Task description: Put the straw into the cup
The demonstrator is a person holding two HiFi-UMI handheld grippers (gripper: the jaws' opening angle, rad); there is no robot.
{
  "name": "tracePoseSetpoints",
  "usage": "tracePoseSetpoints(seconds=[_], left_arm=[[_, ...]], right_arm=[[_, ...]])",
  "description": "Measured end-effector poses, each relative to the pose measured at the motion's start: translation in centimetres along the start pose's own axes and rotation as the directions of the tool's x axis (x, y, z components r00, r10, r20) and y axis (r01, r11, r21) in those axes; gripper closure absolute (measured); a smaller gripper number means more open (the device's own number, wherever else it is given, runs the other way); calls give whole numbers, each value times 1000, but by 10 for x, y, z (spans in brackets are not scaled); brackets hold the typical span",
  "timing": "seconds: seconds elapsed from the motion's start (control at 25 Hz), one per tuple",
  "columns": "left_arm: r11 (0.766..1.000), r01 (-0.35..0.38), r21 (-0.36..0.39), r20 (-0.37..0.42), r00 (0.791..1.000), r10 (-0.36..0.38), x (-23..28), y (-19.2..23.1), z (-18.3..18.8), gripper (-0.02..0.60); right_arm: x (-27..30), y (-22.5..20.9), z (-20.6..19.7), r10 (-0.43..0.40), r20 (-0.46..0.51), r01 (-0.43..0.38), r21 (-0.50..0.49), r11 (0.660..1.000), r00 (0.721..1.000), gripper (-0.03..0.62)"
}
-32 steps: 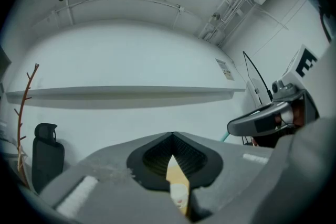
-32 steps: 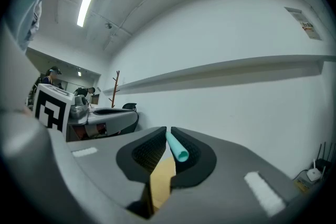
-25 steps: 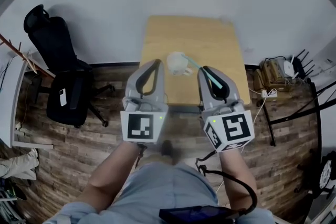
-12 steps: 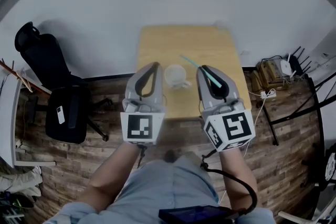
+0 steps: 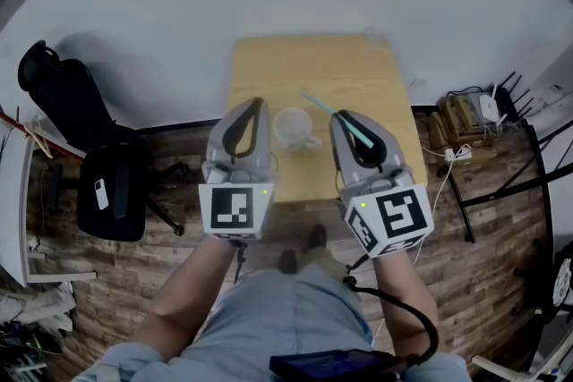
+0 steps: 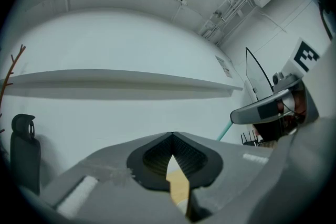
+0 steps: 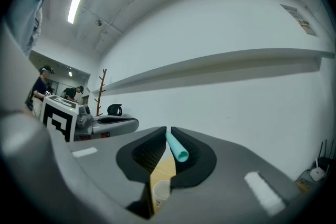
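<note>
Two grippers, one straw (image 5: 320, 106) not yet in the cup (image 5: 291, 127).
Head view: the right gripper (image 5: 337, 115) pinches the thin teal straw beside the white cup, mid-frame on the table (image 5: 313, 63); aimed badly, it may miss or tip the cup. Left gripper view: the left gripper (image 6: 171, 135) is closed, empty. Right gripper view: jaws squeeze the straw; cup sits low.

cup (image 5: 291, 126) on table (image 5: 313, 63); straw (image 5: 319, 103) clamped in right claw (image 5: 339, 115)
</note>
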State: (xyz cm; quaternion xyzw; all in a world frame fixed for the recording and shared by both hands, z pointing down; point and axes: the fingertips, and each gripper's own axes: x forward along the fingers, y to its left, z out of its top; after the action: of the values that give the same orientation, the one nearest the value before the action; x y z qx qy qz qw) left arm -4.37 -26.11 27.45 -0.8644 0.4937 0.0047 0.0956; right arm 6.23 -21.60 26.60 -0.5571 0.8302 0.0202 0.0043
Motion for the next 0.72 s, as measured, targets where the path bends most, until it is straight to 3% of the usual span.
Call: tracePoseSetpoints(seconds=[0.28, 0.44, 0.64, 0.72], left_arm=[[998, -34, 43, 17, 999, 34, 21, 4, 1, 563], [997, -79, 6, -7, 997, 79, 32, 6, 2, 563], [993, -105, 57, 3, 994, 105, 46, 10, 1, 563], [993, -119, 29, -18, 993, 119, 49, 9, -2, 563]], right_arm=[[16, -15, 0, 57, -6, -57, 3, 998, 998, 562], [28, -24, 2, 96, -2, -96, 6, 995, 995, 561], [39, -30, 1, 157, -12, -157, 18, 987, 988, 561], [41, -31, -2, 174, -18, -174, 20, 985, 985, 561]])
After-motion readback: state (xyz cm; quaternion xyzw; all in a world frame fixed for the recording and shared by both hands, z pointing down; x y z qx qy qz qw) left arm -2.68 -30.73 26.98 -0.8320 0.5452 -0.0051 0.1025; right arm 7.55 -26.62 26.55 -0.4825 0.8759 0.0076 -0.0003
